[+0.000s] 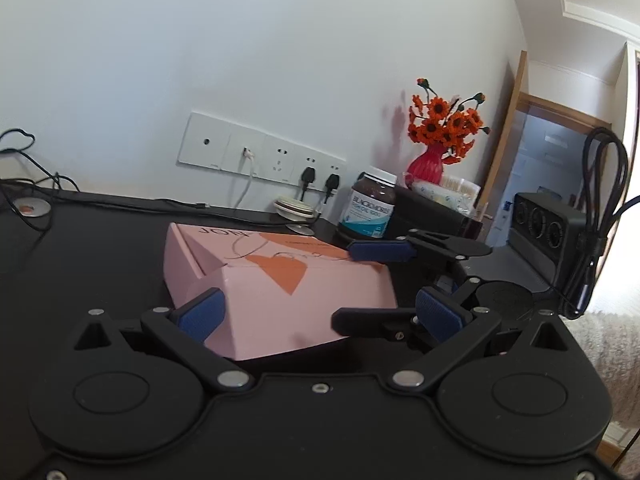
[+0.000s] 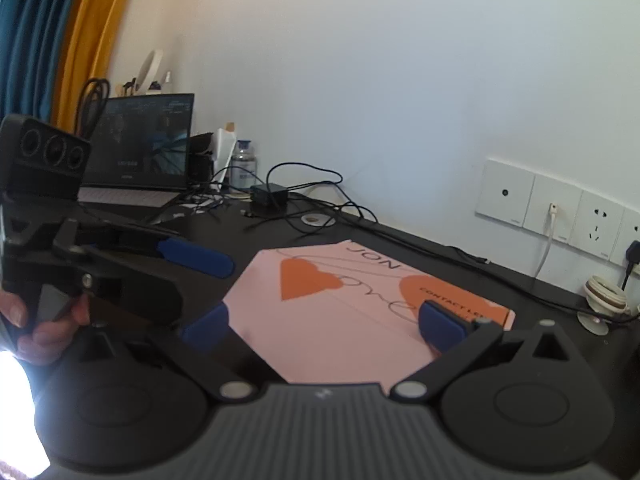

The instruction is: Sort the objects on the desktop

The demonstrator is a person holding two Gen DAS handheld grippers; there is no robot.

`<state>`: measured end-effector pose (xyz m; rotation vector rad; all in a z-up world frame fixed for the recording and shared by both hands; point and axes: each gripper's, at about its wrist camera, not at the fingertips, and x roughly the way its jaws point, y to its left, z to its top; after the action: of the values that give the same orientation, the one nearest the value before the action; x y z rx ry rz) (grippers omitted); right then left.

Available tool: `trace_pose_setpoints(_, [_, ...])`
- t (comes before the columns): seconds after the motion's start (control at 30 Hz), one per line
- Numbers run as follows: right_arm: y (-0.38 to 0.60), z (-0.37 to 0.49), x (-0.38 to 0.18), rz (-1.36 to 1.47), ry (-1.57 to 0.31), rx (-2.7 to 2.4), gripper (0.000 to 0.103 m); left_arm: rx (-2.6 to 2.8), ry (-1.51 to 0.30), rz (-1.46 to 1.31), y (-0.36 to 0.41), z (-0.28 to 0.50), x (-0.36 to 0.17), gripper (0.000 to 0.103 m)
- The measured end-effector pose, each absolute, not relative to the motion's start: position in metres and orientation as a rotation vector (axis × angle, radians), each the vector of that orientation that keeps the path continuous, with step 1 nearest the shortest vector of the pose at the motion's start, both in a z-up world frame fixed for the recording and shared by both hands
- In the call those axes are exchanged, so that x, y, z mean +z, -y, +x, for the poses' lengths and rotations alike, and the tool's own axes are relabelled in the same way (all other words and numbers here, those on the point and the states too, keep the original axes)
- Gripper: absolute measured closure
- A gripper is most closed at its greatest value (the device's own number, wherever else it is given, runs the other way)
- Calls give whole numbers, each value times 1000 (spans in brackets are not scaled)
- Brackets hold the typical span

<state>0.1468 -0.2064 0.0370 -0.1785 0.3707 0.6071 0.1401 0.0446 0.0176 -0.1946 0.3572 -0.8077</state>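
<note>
A pink flat box [image 1: 280, 300] with orange hearts and "JON" printed on it lies on the black desk [image 1: 80, 264]. My left gripper [image 1: 319, 313] is open, its blue pads on either side of the box's near end. The right gripper [image 1: 360, 286] reaches in from the right, one blue pad over the box top. In the right wrist view the same box [image 2: 340, 320] sits between the wide-open fingers of my right gripper [image 2: 324, 328]. The left gripper [image 2: 188, 280], held by a hand [image 2: 40, 320], is at the box's left side.
A supplement bottle [image 1: 370, 208], a red vase of orange flowers [image 1: 430, 160] and a black box of small packets [image 1: 432, 212] stand at the back right. Wall sockets [image 1: 260, 156] with plugs and cables run behind. A laptop [image 2: 140, 148] and charger [image 2: 269, 194] sit far left.
</note>
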Motion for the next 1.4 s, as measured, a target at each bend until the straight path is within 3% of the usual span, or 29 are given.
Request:
trace_pose_setpoints(0.27, [184,125,41,-464,-272,566,1,-757,-254,-48,-38,123,23,0])
trace_pose_setpoints(0.53, [155,126,14,-765,-263,505,1,-720,-288,-78,-41,128,21,0])
trace_pose_setpoints(0.67, [151,128,3,-785,-240,447,3,-654,-331,-65,-36,136,18,0])
trace_pose_setpoints(0.77, [154,128,3,-727,-228,436,21,-634,-329,-57,-36,135,17,0])
trace_pose_setpoints(1.07, [174,126,25,-506,-233,487,31,-631,-306,-4,-29,130,18,0])
trace_pose_setpoints(1.4, [203,138,42,-252,-282,539,33,-651,-320,25,-24,130,17,0])
